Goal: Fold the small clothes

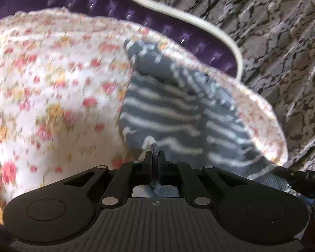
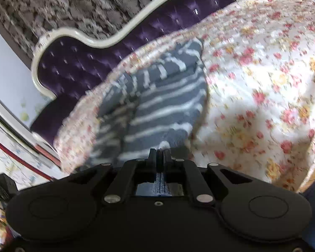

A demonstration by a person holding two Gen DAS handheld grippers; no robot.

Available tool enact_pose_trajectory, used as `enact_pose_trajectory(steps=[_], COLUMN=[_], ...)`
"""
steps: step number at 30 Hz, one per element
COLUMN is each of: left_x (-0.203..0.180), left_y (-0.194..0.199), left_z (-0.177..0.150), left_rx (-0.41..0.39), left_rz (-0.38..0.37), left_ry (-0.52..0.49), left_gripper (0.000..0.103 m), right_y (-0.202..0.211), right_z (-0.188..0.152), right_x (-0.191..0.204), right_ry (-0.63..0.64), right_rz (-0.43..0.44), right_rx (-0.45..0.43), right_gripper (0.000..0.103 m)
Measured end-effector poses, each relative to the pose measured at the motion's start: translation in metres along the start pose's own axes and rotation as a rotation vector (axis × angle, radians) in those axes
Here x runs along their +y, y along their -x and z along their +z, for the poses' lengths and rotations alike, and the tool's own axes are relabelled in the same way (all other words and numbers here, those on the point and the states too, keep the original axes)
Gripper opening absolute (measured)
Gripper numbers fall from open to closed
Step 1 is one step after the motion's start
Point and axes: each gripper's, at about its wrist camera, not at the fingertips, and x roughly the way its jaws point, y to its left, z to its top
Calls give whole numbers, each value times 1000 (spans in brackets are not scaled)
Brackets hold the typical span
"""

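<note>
A small grey garment with white stripes point(image 1: 174, 109) lies over the floral bedspread point(image 1: 52, 84); both views are motion-blurred. My left gripper point(image 1: 155, 153) is shut on the garment's near edge, with fabric pinched between the jaws. In the right wrist view the same striped garment point(image 2: 157, 105) stretches away from me, and my right gripper point(image 2: 160, 153) is shut on its near edge too. The garment hangs taut from both grippers toward the bed.
The floral bedspread point(image 2: 262, 84) covers the bed. Behind it stands a purple tufted headboard point(image 2: 77, 67) with a cream curved frame point(image 1: 199, 21), against a grey patterned wall point(image 1: 273, 42). Part of the other gripper point(image 1: 304, 178) shows at the right edge.
</note>
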Motion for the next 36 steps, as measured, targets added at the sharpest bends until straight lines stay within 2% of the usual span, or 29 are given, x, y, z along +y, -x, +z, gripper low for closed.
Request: enact_pose_trajectory(steps=[5,9,13,19,21,23,25,27,29,33,36], left_x=[-13,-22,-29,-22,-20,-18,-15,-12,-10,-10,-11], left_y=[9,1,-19,-69,-87,-96,-102,-104,-104,-99,-100], left_z=[39,78,119,167,174,174,170,169,168,168,172], left_rx=[-69,-117,-161,-156,-141,-129,-116,-105,-98,-101,-106], left_rz=[-45,-68,-60,-46,-29,-17,-14,-12,-9,-6,-3], left_ry=[-25,-34,-58,-22,-20,-27,-31,-30,-25,-26,-22], left_gripper=[4,4,4,4,4,4,4,4,4,4,4], right_y=[3,-8,-27,-77,-92,-101,-106,-111,-115,-124,-138], right_z=[35,72,108,175,188,187,175,155,135,112,114], right_x=[5,8,7,-13,-19,-18,-14,-11,-11,-1,-1], right_ry=[-25,-29,-34,-42,-12,44,123,189,216,349,365], right_rz=[72,105,112,81,68,45,43,57,94,65,57], right_rx=[-77,-132,-175,-208,-181,-139,-105,-45,5,71,101], right_gripper=[12,12,10,8,16,17,24,58,68,68,68])
